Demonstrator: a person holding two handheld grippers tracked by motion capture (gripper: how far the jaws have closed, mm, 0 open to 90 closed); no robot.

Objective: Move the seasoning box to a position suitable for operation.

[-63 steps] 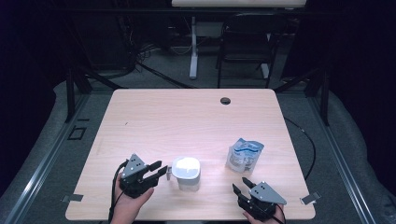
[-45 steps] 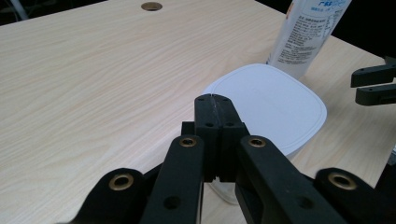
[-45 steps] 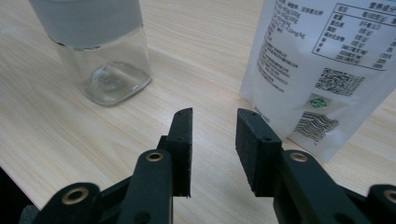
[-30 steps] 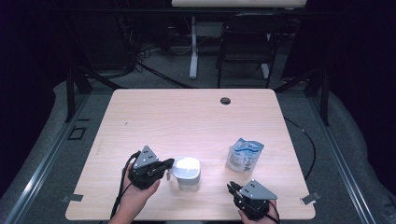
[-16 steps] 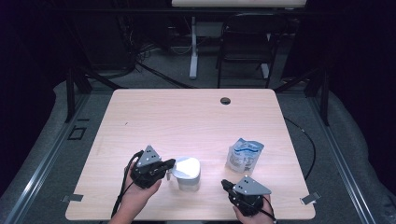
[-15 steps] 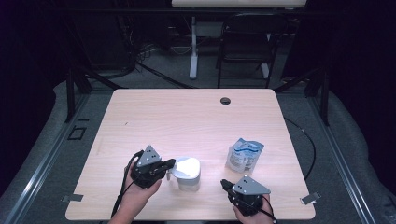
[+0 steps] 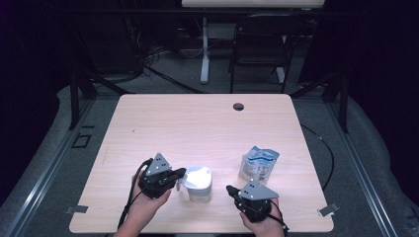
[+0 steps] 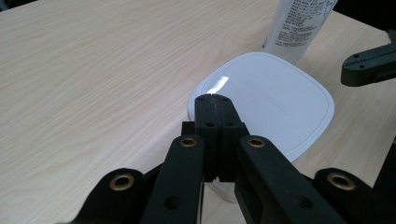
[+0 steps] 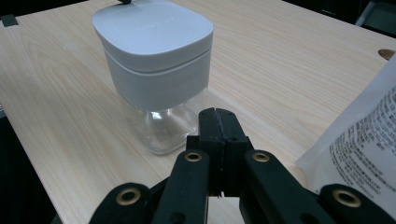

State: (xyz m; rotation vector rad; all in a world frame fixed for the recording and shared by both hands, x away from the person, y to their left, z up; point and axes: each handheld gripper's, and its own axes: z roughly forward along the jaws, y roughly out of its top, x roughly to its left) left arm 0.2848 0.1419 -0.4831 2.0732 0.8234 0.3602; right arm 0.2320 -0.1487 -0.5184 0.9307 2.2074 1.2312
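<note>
We note the change first: the right gripper (image 7: 231,190) has moved in from the table's near right corner toward the jar (image 7: 198,182), and its jaws have just been closing. In the right gripper view they now stand pressed together with nothing between them, tips aimed at the jar's clear glass base (image 9: 163,128).

The left gripper (image 7: 181,173) has closed in on the jar from the 9 o'clock side since the earliest frame. Its jaws are also fully together and empty; in the left gripper view the tips rest at or just above the near edge of the white square lid (image 8: 268,100). We cannot tell whether they touch it.

The jar stands upright near the front edge of the table (image 7: 197,123), between the two grippers. The printed refill pouch (image 7: 259,164) stands at roughly 2 o'clock from the jar, near but apart.

We judge that both tools are being positioned at the jar, one at the lid and one at the body, most likely to open it. Neither holds it yet, so either gripper must reopen before any grasp.
</note>
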